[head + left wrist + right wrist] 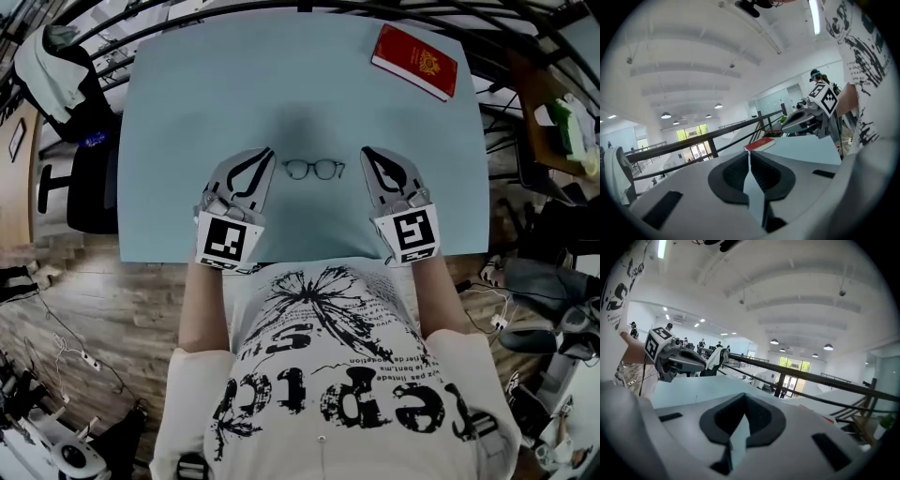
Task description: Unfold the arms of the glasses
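Observation:
Thin dark-rimmed glasses lie on the light blue table, near its front middle, and their arms look folded behind the lenses. My left gripper rests just left of them, shut and holding nothing. To their right my right gripper is also shut and holding nothing. Neither touches the glasses. In the left gripper view the left gripper's pads meet at the tip, and the right gripper shows beyond. The right gripper view shows its own gripper closed, with the left gripper at left. The glasses are hidden in both gripper views.
A red book lies at the table's far right corner, also seen as the red book. A dark chair draped with clothing stands left of the table. Cables and gear crowd the floor at right. The person's torso is at the near edge.

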`<state>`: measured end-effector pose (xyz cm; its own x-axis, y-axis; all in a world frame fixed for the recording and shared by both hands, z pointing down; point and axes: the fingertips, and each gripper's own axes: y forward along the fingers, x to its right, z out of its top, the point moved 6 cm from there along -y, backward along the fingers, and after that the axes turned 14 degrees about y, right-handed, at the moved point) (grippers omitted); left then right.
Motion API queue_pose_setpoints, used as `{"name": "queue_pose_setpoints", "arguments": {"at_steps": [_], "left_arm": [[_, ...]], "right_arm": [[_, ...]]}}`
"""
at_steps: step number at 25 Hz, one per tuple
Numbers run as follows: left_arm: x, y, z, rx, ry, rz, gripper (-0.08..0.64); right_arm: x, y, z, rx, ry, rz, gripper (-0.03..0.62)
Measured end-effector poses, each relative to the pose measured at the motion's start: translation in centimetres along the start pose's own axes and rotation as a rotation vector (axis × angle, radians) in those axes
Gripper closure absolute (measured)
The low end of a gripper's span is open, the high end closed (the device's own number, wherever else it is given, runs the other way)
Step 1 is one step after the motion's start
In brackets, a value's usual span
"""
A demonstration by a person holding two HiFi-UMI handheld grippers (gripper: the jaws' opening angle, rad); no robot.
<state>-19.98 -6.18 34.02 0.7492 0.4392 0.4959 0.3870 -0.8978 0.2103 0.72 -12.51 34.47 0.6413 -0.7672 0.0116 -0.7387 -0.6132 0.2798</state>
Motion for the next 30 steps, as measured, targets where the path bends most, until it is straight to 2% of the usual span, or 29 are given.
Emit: {"name": "queue_pose_setpoints", "arguments": {"at_steps": [4,8,12,21,30], "left_arm": [[-1.5,-0.7,3.1,0.070,0.004,0.099,0.535],[-2.6,-1.5,4.7,0.118,-0.075,0.180,0.537],[-3.1,-2.0,5.0,0.131,-0.133,0.217,0.538],[-3.0,-1.6,4.7,0.133,-0.166,0.222,0.540],[-2.6,-1.1,4.4,0.121,-0.184,0.198,0.540]], "right_arm": [[-0.3,-0.7,2.9,0.102,0.013,-0.026,0.581],[-0.6,-1.2,4.5,0.165,0.028,-0.025,0.583],[-1.2,-1.2,5.0,0.189,0.036,-0.015,0.583],[-0.4,-1.0,4.1,0.192,0.095,-0.023,0.584],[0.1,-1.0,4.2,0.189,0.085,-0.030,0.584]]}}
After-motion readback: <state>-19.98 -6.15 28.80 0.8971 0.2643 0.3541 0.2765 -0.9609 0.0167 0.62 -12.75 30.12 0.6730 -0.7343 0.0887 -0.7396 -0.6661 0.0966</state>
